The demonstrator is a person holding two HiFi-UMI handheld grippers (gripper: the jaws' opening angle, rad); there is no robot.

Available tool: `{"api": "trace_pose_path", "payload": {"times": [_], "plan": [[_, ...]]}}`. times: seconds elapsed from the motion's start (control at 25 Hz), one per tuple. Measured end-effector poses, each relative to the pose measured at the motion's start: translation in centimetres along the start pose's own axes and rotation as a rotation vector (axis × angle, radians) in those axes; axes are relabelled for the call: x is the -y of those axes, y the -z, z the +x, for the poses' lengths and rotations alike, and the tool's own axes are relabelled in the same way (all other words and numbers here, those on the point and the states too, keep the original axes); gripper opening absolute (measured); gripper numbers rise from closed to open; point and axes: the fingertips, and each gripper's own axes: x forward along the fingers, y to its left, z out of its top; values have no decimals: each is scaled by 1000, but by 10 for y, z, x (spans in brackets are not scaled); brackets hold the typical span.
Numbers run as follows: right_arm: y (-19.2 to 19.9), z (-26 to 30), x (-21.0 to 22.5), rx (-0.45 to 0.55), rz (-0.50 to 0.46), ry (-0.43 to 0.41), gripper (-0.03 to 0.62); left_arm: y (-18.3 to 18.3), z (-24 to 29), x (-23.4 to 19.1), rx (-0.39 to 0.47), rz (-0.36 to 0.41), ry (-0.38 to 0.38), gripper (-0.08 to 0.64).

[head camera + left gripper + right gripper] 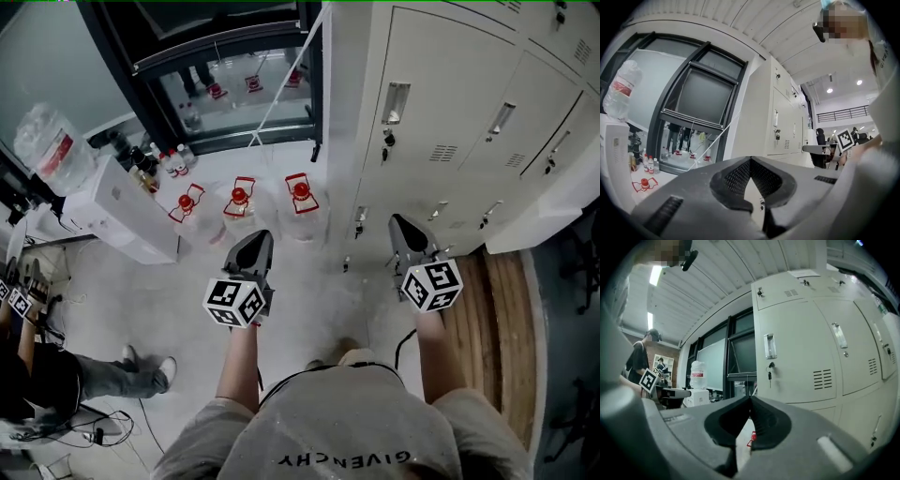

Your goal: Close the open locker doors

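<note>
**Item 1: left gripper** [253, 242]. Jaws pressed together tip to tip, nothing between them. Held level and forward, touching nothing. The end wall of the locker bank [422, 112] is to its right, well apart.

**Item 2: right gripper** [406, 228]. Jaws likewise closed and empty. Pointed at the locker fronts, near them but not in contact.

**Item 3: shut door** [797, 352]. Straight ahead of and above the right gripper. Flush with its frame, with a key [769, 375] hanging in the lock under the handle. The doors next to it on the right also look flush.

**Item 4: open door** [548, 211]. Further right of the right gripper, past those shut fronts. A pale panel juts out from the bank toward the person; judged to be a door swung open. Its hinge side cannot be made out.

**Item 5: surroundings.** 3 water jugs [239, 202] with red caps stand on the floor ahead of the left gripper. A water dispenser [112, 202] is further to its left. A seated person [56, 375] is behind it to the left.

**Status.** No door is being touched. At least 1 door appears to need closing, so the task looks barely begun. Likely next step: move the right gripper rightward to that panel and push it home.
</note>
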Motion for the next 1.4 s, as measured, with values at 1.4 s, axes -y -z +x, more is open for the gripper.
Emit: {"api": "trace_pose_path", "payload": {"times": [1.4], "plan": [[37, -84, -40, -16, 13, 104, 0, 21, -36, 18, -71, 43, 88, -3]]}}
